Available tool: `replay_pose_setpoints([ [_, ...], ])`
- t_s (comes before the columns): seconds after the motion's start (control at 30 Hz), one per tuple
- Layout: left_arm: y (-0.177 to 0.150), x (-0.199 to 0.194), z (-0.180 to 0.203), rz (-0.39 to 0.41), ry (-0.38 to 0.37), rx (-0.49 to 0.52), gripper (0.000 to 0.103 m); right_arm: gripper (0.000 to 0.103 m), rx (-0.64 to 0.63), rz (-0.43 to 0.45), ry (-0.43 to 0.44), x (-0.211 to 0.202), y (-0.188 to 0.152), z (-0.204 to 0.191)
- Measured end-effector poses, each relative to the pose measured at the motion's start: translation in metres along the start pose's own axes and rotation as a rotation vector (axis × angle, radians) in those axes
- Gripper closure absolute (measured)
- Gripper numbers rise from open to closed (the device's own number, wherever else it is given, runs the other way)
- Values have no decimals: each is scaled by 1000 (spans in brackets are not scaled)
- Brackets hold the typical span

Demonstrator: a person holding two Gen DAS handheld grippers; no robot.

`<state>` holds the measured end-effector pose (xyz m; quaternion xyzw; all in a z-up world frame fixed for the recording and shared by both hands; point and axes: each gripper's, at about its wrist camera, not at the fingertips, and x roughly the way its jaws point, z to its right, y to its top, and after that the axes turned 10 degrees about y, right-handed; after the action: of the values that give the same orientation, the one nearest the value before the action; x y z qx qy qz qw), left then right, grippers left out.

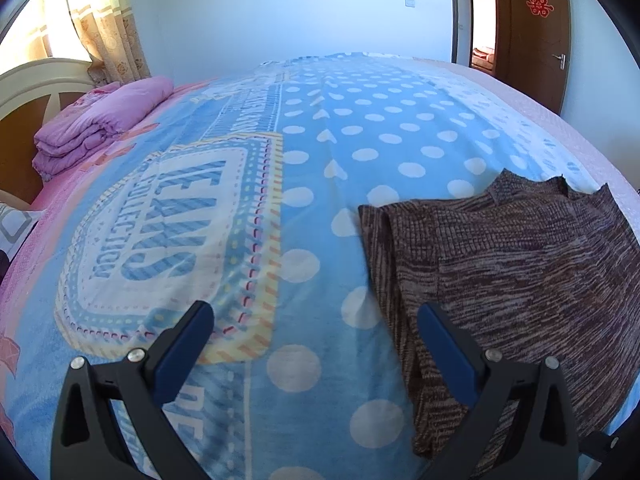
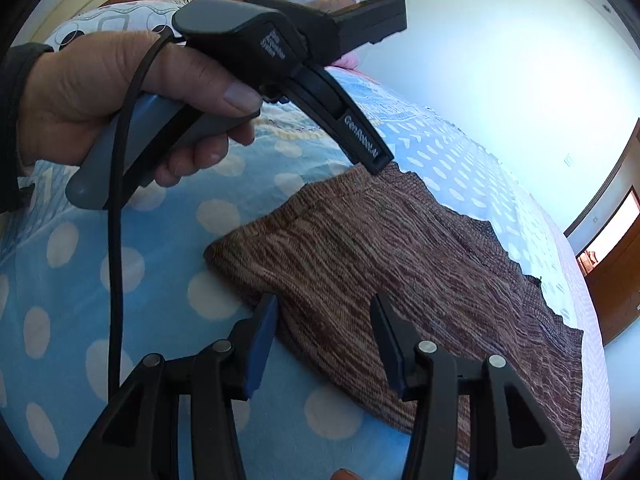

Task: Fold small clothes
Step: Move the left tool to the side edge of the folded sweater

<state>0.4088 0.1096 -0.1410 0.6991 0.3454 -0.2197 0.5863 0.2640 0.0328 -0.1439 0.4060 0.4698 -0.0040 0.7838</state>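
Note:
A brown mottled knit garment (image 1: 508, 264) lies flat on the blue polka-dot blanket (image 1: 320, 128), near the bed's right edge. In the left wrist view my left gripper (image 1: 316, 320) stands wide open with nothing between its pads. Its right finger hangs over the garment's left edge and its left finger over bare blanket. In the right wrist view my right gripper (image 2: 324, 312) is open just above the near edge of the garment (image 2: 380, 256), and no cloth is pinched. A hand (image 2: 100, 92) holds the left gripper (image 2: 380, 164), tip down at the garment's far edge.
A folded pink quilt (image 1: 96, 124) lies by the headboard (image 1: 36, 92) at the far left. A patterned pillow (image 2: 112, 20) sits behind the hand. A black cable (image 2: 118, 240) hangs from the left gripper. A brown door (image 1: 536, 36) stands open beyond the bed.

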Motion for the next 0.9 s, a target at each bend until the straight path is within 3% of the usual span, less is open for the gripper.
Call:
replay_pose_setpoints([
  [0.27,5,15,4,-33,-39,-23,0,54,12,-3,-21,13,13,-1],
  [0.57,9,27,10,-55,-169,-52,1,54,-13,3,-76,17,12,-7],
  [0.73,16,29,17,-47,-226,-58,10,54,-15,5,-84,15,12,-12],
  [0.9,21,38,25,-68,-279,-53,26,54,-28,5,-101,13,11,-19],
])
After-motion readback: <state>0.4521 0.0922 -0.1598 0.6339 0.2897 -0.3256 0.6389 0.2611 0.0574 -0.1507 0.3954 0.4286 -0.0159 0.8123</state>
